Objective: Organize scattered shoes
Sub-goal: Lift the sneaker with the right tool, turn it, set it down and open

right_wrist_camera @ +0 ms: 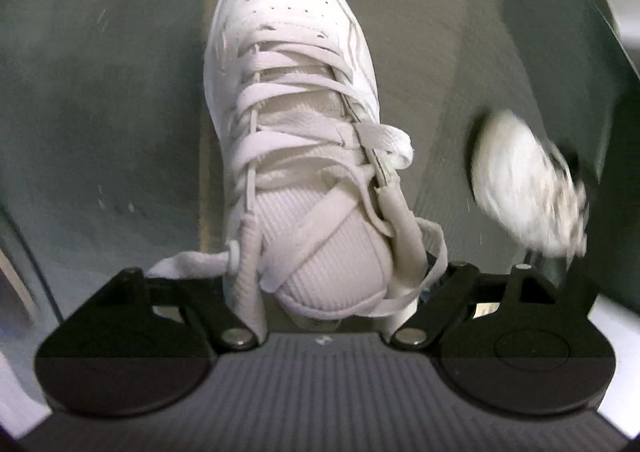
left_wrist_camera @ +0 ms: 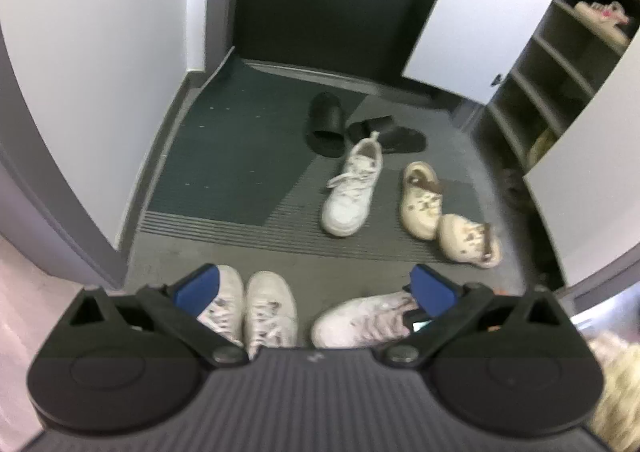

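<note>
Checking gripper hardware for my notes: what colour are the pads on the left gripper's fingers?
Blue, on black finger arms; the pads show best in the left wrist view.

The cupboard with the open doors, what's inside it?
Shelves in the cupboard hold a pale pair of shoes up high and something yellowish lower down. The white door hides the rest.

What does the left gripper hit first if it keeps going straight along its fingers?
Probably the white sneakers on the floor just ahead: the left gripper, open and empty, points at the gap between the upright pair and a third sneaker. Depth is unclear.
</note>
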`<action>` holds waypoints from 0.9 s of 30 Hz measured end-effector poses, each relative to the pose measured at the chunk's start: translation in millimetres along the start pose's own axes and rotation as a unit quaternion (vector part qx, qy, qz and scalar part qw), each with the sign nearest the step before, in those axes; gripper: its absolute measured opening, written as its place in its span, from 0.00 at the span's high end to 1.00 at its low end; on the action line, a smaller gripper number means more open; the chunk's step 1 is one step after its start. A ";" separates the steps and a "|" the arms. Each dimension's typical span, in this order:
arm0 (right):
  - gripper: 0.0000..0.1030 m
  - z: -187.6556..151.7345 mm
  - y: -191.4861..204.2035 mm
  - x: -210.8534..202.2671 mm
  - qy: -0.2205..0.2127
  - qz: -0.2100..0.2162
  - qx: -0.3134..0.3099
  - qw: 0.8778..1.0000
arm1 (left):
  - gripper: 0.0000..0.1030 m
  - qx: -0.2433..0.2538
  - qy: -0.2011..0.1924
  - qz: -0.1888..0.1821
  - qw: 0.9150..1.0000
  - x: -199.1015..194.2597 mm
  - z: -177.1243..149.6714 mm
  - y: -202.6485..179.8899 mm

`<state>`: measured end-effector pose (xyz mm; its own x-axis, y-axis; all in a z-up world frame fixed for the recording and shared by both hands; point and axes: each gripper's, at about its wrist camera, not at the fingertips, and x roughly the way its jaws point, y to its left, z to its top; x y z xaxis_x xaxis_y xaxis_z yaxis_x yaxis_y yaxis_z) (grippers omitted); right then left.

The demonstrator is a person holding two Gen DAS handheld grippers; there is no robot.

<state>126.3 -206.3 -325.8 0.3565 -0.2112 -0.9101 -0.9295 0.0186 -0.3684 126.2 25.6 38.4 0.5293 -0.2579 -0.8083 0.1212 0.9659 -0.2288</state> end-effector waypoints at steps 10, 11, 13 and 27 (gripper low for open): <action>0.18 -59.4 -29.6 -14.7 -0.013 0.110 0.557 0.823 | 0.00 0.021 -0.036 -0.006 0.999 -26.5 -14.4 -13.5; 0.18 -62.4 -25.6 -7.4 -0.002 0.108 0.592 0.798 | 0.00 0.023 -0.042 -0.002 0.999 -28.7 -14.6 -14.4; 0.18 -65.8 -12.9 4.6 0.033 0.104 0.634 0.765 | 0.00 0.025 -0.052 0.004 0.998 -32.4 -14.3 -16.1; 0.11 -48.6 25.0 44.5 0.134 0.140 0.696 0.691 | 0.00 0.045 -0.049 0.017 0.998 -23.1 -7.5 -28.6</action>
<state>114.4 -262.8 -366.3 -0.0235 -0.1791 -0.9835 0.0997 0.9785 -0.1806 104.2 3.7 59.6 0.6127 -0.2259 -0.7573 0.1741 0.9733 -0.1495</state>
